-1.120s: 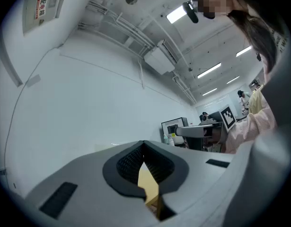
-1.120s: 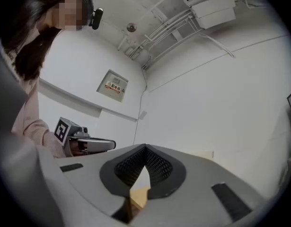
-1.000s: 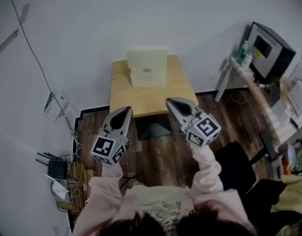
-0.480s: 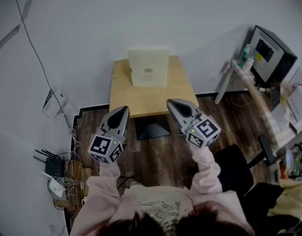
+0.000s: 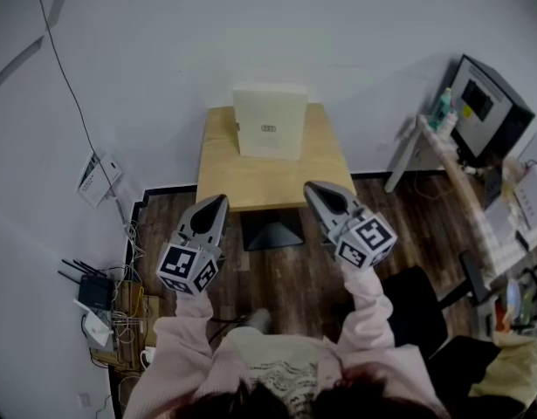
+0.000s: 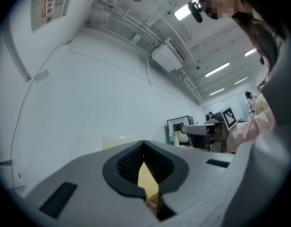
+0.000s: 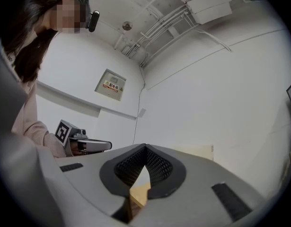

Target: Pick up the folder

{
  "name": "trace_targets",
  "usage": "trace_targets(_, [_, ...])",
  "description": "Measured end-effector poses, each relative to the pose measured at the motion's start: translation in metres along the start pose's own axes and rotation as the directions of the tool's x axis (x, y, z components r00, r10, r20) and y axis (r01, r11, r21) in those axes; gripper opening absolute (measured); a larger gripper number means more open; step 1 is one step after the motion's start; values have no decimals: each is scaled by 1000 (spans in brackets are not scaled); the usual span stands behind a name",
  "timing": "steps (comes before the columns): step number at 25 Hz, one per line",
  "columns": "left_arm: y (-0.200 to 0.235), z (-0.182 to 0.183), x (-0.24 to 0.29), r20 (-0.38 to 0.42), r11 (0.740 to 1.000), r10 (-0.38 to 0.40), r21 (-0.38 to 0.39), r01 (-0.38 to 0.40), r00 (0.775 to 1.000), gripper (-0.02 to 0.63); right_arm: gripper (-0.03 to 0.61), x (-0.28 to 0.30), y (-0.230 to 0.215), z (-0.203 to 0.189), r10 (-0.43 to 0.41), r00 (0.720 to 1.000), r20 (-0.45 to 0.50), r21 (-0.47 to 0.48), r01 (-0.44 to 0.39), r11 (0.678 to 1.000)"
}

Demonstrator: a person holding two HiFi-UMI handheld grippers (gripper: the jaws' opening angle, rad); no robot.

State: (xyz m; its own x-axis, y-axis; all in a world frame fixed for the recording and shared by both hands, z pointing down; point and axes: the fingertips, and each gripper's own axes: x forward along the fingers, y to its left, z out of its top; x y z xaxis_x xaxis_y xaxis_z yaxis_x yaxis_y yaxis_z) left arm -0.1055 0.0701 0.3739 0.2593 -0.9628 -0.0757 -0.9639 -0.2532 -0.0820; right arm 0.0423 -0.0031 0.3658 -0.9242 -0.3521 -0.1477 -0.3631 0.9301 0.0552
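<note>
left tongs (image 5: pixel 217 201): closed, empty | right tongs (image 5: pixel 314 188): closed, empty | folder (image 5: pixel 269 122): upright on table (image 5: pixel 251 180), print too small to read

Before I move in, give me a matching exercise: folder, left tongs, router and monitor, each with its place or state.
Things:
1 folder
2 left tongs
3 router
4 monitor

Places or states:
a on the floor, far left
b shut, empty
c far right of the room
d upright on the table, against the wall

Pairs: 1-d, 2-b, 3-a, 4-c
</note>
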Motion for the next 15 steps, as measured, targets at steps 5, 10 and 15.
trace_targets(5, [11, -6, 11, -7, 1000, 0, -14, 0, 1000, 1, 0, 12, -9, -10, 6, 1000, -19, 5, -6, 1000])
trace_targets(10, [25, -15, 33, -24, 999, -24, -25, 24, 999, 0, 0, 30, -19, -22, 16, 999, -46, 3, -16, 1000])
trace_targets(15, [38, -19, 56, -29, 998, -63, -29, 62, 998, 1, 0, 49, -35, -28, 8, 998, -64, 14, -7, 1000])
